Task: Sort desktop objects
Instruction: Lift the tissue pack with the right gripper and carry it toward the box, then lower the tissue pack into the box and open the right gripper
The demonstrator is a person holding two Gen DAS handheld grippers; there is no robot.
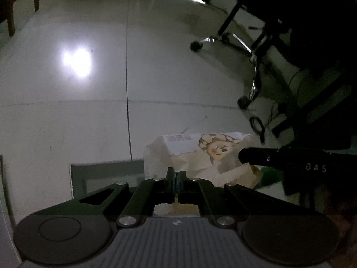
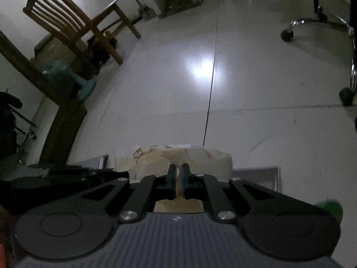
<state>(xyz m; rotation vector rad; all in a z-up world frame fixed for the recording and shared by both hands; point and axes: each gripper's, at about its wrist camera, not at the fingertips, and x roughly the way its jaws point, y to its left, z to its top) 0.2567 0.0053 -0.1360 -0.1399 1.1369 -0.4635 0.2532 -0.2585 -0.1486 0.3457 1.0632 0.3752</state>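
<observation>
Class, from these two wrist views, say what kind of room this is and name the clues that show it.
Probably an office or workroom, dimly lit: a pale tiled floor, a swivel chair's wheeled chrome base, and a wooden chair by the wall.

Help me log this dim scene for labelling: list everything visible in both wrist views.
paper bag: one, cream with a cartoon sheep print, pinched by both tools
wooden chair: one, brown, far left on the floor
office chair base: one, chrome with black casters, upper right
green bin: one, teal, under the wooden furniture
cables: several, black, right on the floor
floor: pale glossy tiles
left tool: black, shut on the paper bag
right tool: black, shut on the paper bag
</observation>
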